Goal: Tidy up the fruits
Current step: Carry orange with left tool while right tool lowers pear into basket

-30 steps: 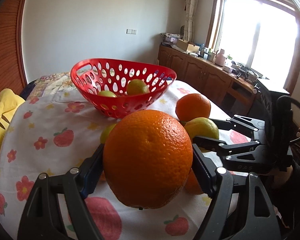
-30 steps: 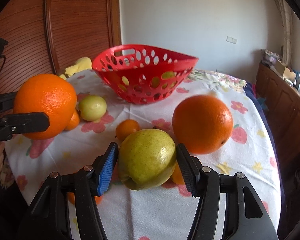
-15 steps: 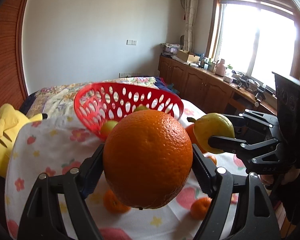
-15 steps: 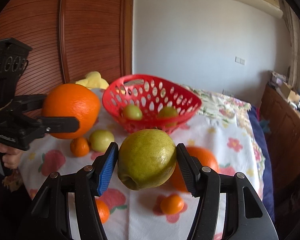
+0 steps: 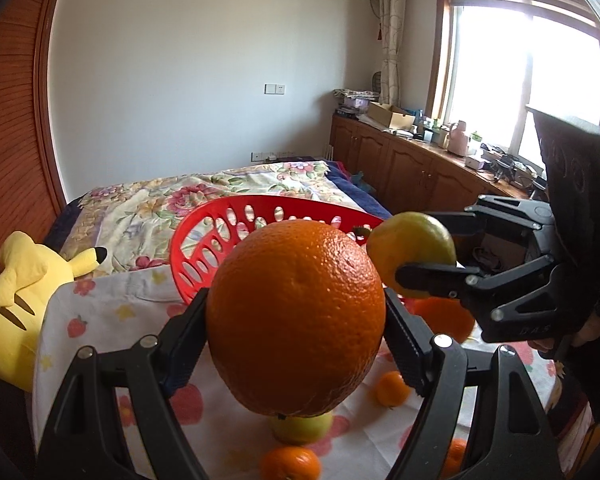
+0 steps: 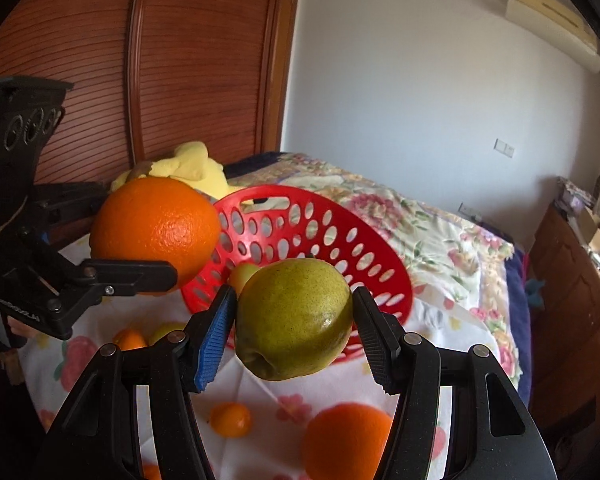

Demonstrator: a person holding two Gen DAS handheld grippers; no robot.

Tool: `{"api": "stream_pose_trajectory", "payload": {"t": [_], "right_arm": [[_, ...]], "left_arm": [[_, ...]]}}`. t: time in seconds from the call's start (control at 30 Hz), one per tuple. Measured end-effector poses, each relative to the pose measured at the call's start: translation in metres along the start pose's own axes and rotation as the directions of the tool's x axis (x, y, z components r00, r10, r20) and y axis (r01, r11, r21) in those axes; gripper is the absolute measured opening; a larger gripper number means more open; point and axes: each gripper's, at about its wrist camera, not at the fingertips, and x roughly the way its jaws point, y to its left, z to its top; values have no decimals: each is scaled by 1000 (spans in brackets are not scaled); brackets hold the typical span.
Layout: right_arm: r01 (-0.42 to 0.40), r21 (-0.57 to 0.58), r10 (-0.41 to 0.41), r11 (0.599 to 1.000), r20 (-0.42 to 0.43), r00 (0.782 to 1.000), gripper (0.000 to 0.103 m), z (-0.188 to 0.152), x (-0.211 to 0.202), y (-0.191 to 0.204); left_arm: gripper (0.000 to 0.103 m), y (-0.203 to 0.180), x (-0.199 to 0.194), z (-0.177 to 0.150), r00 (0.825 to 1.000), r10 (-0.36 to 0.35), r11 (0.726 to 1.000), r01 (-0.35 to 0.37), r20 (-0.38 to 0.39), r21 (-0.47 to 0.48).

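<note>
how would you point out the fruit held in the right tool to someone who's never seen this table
Find the red basket on the flowered tablecloth. In front of it, the right tool clamps a pear in the air, clear of the cloth. It is the only yellow-green, speckled fruit being held; the fruit in the left tool is a big orange.

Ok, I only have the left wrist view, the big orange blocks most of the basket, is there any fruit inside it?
Observer: Yes, the right wrist view shows a small yellow-green fruit inside the red basket.
Operator: What is the right gripper gripping, I see only its side.
Observer: A green pear, clamped between the pads of the right gripper, stem end away from the camera.
Operator: Anything loose on the cloth under that gripper?
Observer: A second large orange and a small mandarin lie on the tablecloth below the pear.
</note>
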Motion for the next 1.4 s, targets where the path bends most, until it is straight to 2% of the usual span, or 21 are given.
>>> {"api": "stream_pose_trajectory", "payload": {"t": [0.37, 0.87, 1.13, 1.4], "right_arm": [[-33, 5, 34, 999, -104, 994, 61, 0, 53, 0], [-50, 29, 54, 998, -186, 981, 60, -6, 80, -2], [-39, 83, 48, 996, -106, 993, 64, 7, 58, -20], [-17, 140, 27, 990, -66, 997, 65, -4, 33, -34]], "left_arm": [[80, 22, 18, 2, 1000, 14, 1000, -15, -19, -19], [80, 29, 26, 3, 999, 17, 1000, -17, -29, -23], [80, 26, 35, 4, 999, 18, 1000, -18, -42, -21], [80, 17, 60, 10, 996, 33, 999, -33, -84, 7]]}}
